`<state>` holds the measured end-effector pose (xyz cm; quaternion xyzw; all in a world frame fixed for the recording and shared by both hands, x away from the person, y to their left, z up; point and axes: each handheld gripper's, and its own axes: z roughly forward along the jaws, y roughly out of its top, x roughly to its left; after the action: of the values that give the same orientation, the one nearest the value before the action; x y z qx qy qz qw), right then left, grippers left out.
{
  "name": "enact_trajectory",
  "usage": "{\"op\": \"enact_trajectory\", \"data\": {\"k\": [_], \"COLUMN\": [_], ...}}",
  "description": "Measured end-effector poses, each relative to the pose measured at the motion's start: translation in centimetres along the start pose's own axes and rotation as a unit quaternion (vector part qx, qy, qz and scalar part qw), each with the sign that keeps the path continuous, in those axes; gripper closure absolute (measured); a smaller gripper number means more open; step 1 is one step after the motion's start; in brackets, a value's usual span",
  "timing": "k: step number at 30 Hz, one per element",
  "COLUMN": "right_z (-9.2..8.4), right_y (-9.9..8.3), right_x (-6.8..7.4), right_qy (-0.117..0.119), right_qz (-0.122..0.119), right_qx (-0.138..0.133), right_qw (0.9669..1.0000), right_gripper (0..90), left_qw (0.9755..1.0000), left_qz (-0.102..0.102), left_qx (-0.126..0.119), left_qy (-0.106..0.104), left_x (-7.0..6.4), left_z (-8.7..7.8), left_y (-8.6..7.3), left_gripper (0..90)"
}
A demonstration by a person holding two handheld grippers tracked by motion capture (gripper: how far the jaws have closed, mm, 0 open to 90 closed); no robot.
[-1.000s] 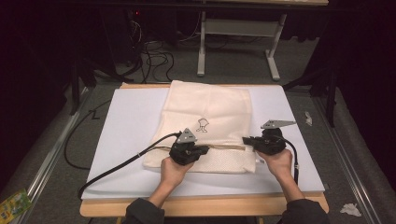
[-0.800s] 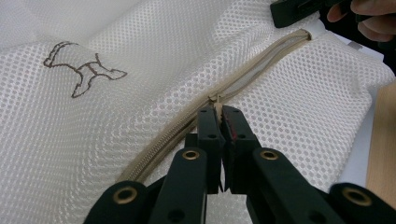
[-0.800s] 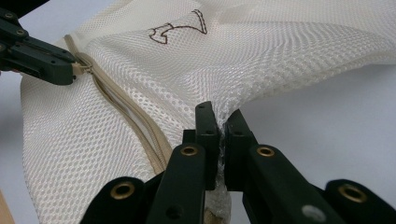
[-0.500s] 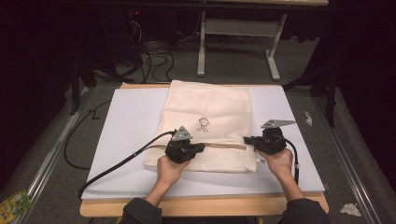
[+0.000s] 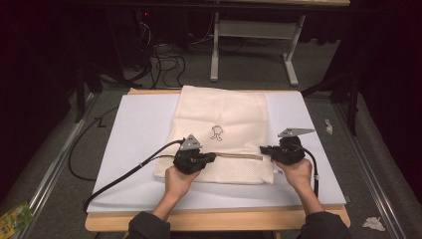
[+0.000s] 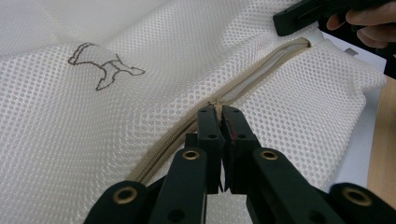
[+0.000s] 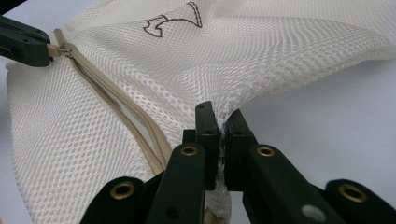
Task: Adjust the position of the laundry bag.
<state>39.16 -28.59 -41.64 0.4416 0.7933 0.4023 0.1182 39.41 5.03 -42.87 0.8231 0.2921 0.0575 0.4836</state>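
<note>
The mesh bag (image 5: 219,134) lies flat mid-table, long axis running from near edge to far edge, its zipper (image 5: 239,156) crosswise near the front end. The left gripper (image 6: 218,112) pinches the zipper pull; the right gripper (image 7: 220,122) clamps the bag's right edge.

No word, brand name or number can be read anywhere in these views. One sign is seen: a small dark outline figure, like a little animal, stitched on the mesh laundry bag (image 5: 221,137), near the middle of the bag and just beyond its zip, toward the far edge of the table. It is picked up again in the left gripper view (image 6: 105,67) and in the right gripper view (image 7: 175,21), with no lettering beside it.
</note>
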Motion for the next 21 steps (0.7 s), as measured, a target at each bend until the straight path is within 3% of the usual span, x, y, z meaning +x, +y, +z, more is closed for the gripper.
{"op": "enact_trajectory", "data": {"k": [11,21], "right_z": [0.17,0.26], "right_y": [0.00,0.32], "right_x": [-0.12,0.01], "right_qy": [0.002,0.002], "right_qz": [0.003,0.002], "right_qx": [0.002,0.000], "right_qw": [1.0000,1.0000], "right_gripper": [88.5,88.5], "left_qw": [1.0000,1.0000], "left_qz": [-0.008,-0.004], "left_qx": [0.000,0.000], "left_qy": [0.004,0.006], "left_x": [0.31,0.37], "left_z": [-0.55,-0.97], "left_y": [-0.22,-0.05], "left_gripper": [87.2,87.2]}}
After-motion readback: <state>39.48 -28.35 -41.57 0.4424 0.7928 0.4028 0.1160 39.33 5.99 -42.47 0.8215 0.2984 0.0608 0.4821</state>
